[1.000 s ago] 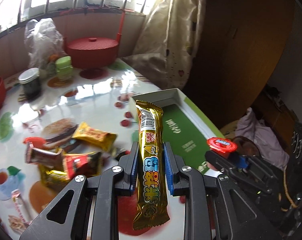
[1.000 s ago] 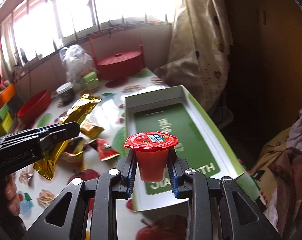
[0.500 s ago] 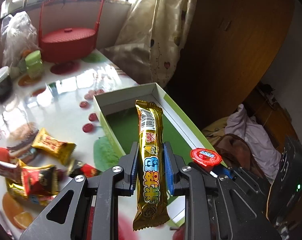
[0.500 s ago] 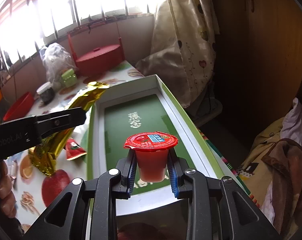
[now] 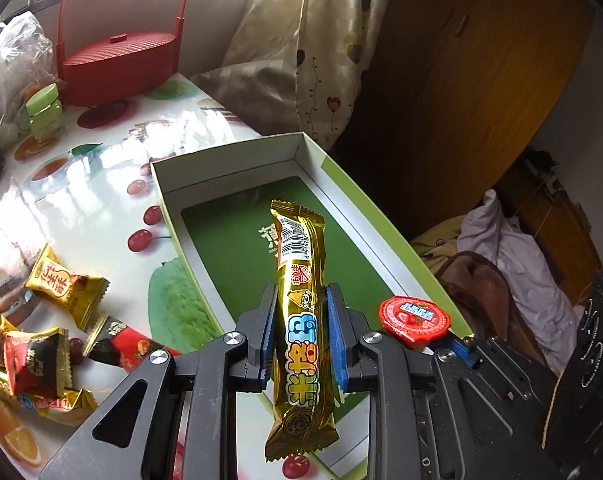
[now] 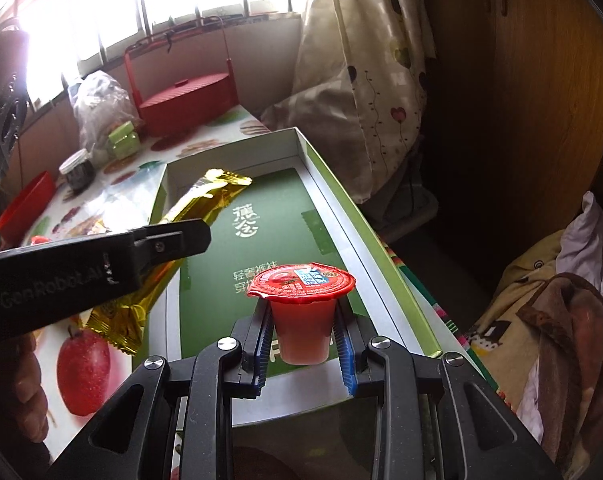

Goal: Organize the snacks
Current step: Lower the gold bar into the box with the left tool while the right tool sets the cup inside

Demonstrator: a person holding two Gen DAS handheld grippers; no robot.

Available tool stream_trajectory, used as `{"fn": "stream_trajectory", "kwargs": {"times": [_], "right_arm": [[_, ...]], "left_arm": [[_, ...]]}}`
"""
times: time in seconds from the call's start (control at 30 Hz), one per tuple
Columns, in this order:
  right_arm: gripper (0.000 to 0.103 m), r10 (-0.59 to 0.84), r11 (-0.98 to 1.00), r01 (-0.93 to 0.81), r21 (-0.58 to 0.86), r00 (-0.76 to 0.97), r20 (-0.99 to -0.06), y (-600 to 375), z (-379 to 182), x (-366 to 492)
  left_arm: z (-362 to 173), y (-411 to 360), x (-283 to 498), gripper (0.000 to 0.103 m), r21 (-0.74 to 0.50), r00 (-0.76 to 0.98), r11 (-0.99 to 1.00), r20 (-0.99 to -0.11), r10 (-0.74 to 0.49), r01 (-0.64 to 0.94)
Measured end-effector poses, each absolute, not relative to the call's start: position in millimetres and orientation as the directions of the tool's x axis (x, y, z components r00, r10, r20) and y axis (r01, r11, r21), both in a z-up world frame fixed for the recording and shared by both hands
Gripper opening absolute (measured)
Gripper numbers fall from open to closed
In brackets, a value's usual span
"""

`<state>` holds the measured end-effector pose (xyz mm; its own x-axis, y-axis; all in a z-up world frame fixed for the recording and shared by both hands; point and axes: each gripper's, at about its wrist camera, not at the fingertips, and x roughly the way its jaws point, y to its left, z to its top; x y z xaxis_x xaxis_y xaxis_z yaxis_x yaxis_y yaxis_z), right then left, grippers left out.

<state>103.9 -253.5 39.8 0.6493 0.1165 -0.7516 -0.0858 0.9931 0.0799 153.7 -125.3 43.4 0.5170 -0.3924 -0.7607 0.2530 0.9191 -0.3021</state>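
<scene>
Left wrist only — loose candies (image 5: 57, 344)

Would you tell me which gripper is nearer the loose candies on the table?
Left. The left gripper hangs beside the loose candies; the right gripper is across the box.

Table (image 5: 81, 196) wearing glossy fruit-print cloth, carrying green-rimmed box (image 5: 229, 160), loose wrapped candies (image 5: 61, 284) lying beside box, red lidded basket (image 5: 117, 64), green jar (image 5: 43, 114), plastic bag (image 5: 13, 60) sitting at far end.
</scene>
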Motion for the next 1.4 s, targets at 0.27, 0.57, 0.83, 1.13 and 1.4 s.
{"fn": "stream_trajectory", "kwargs": {"times": [0.27,0.57,0.83,1.13,1.4], "right_arm": [[0.028,0.106,0.994,-0.098,0.056,0.650,-0.753,-253,37,103],[0.028,0.108,0.993,-0.100,0.056,0.649,-0.753,-253,37,103],[0.034,0.103,0.994,-0.093,0.055,0.651,-0.752,-254,38,102],[0.041,0.086,0.996,-0.077,0.047,0.656,-0.750,-257,41,97],[0.045,0.090,0.996,-0.067,0.061,0.668,-0.739,-257,49,92]], "left_arm": [[33,-132,157,0.024,-0.288,0.498,0.926,-0.782,-0.375,0.246],[31,-133,159,0.024,-0.303,0.485,0.919,-0.783,-0.390,0.251],[31,-131,157,0.027,-0.319,0.478,0.914,-0.780,-0.404,0.252],[36,-129,152,0.028,-0.329,0.484,0.909,-0.771,-0.414,0.254],[50,-122,135,0.028,-0.306,0.517,0.913,-0.754,-0.405,0.269]]}}
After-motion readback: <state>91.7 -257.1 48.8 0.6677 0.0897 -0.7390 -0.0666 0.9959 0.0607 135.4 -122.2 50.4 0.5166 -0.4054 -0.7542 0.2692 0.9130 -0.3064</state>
